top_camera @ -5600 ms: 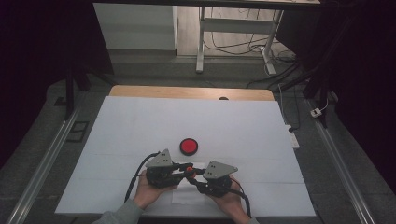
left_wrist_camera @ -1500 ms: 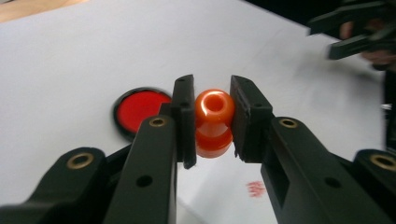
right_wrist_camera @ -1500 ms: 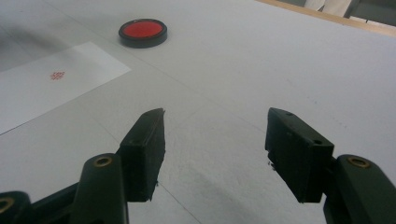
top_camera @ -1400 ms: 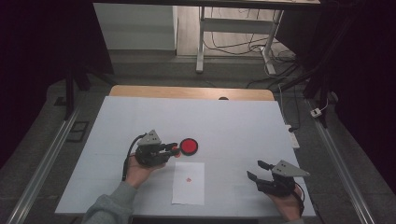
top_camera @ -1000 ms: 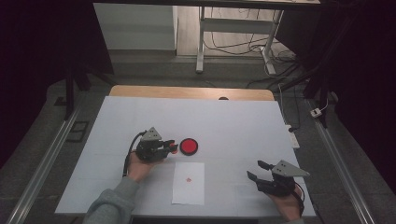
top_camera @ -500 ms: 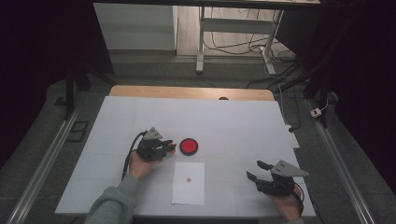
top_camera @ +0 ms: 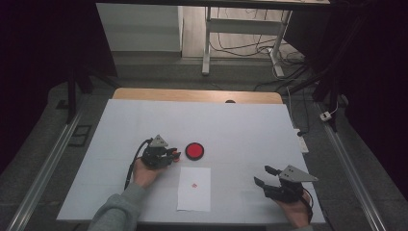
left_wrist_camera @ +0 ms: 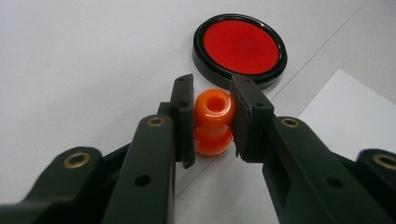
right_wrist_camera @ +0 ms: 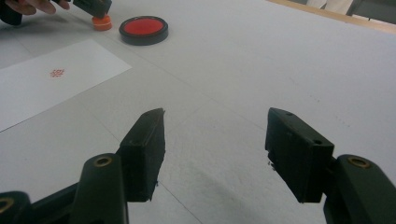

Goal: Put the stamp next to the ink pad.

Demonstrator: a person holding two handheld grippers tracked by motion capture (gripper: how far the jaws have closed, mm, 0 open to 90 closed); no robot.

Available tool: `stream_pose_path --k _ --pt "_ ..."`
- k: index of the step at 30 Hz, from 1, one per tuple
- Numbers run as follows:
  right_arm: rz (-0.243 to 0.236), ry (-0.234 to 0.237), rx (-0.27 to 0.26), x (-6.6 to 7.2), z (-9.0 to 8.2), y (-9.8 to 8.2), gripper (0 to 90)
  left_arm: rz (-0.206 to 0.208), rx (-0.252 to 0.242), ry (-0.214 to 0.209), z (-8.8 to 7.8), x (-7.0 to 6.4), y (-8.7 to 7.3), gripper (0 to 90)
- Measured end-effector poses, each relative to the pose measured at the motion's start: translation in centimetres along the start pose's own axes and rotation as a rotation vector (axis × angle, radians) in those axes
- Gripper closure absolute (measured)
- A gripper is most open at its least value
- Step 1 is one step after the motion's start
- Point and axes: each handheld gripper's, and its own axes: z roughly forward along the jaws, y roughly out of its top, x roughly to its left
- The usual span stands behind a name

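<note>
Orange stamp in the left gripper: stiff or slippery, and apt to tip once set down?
The orange stamp looks like glossy hard plastic, so probably stiff and somewhat slippery. The left gripper pinches its narrow waist. Its flared base probably resists tipping.

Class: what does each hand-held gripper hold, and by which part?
Left hand-held gripper clamps the orange stamp by its narrow neck; right hand-held gripper holds nothing.

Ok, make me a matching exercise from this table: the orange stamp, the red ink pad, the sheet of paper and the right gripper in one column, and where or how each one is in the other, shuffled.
Things:
1. orange stamp
2. red ink pad
3. sheet of paper
4. right gripper

Descriptions:
A. lies flat with a small red mark on it
B. open, holding nothing
C. clamped between the left gripper jaws
D. round, in a black rim, just beyond the stamp

Pairs: 1-C, 2-D, 3-A, 4-B
</note>
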Motion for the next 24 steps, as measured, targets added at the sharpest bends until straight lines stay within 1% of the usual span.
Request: stream_pose_path --k 5,7,11,15,18,21,24 --pt "0.0 -0.001 0.002 0.0 0.0 0.0 37.5 0.002 -0.006 -0.001 -0.1 -0.1 -0.2 70.9" --pt "-0.001 -0.003 0.004 0.0 0.0 0.0 37.4 0.003 -0.005 -0.003 -0.1 -0.2 -0.2 69.0" --pt "-0.001 -0.002 0.001 0.0 0.0 0.0 37.4 0.012 0.007 0.01 0.0 -0.4 -0.1 57.7" --pt "0.001 -0.001 -0.002 -0.1 0.0 0.0 37.4 0.005 -0.014 0.016 -0.2 -0.6 0.0 46.8" --pt "-0.001 -0.002 0.0 -0.1 0.0 0.0 37.4 -0.008 -0.028 0.022 -0.4 -0.6 0.1 39.6" --pt "0.001 -0.001 -0.002 -0.1 0.0 0.0 37.4 -0.029 -0.046 0.022 -0.8 -0.6 0.2 33.8" --pt "0.0 -0.004 0.0 -0.1 0.0 0.0 37.3 -0.039 -0.058 0.015 -1.2 -0.6 0.2 31.6"
